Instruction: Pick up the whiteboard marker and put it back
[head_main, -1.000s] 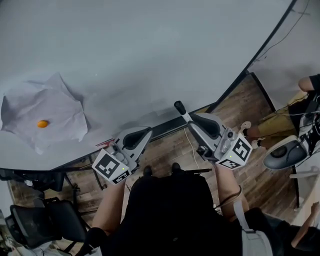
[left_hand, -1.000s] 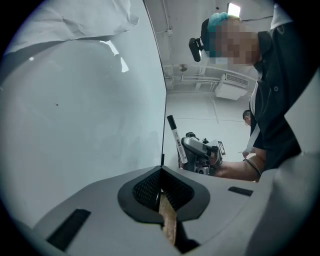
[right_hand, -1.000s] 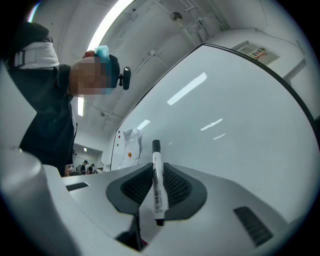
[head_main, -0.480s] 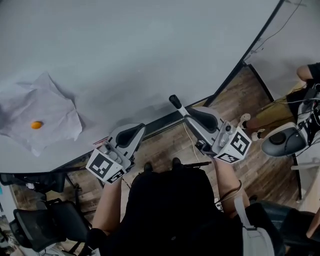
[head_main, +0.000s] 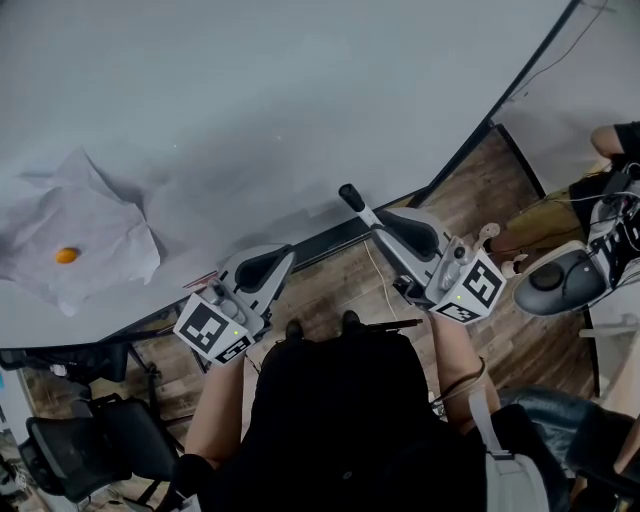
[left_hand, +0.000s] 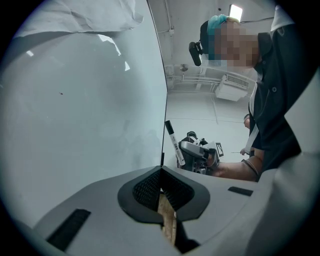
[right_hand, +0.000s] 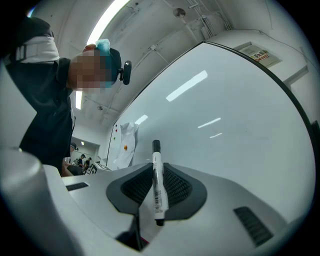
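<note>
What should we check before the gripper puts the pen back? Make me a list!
1. White whiteboard marker with a black cap clamped between the right gripper's jaws: ok.
2. Cap on the marker: ok, the far end looks capped.
3. Left gripper out of the way: ok, jaws together, nothing between them, off to the side.
4. Marker pointing towards the big white whiteboard: ok.
5. Spot to put it back: cannot tell, no tray or holder shows clearly.

Head view steeply down; gripper views close, sharing whiteboard (left_hand: 75, 125).
</note>
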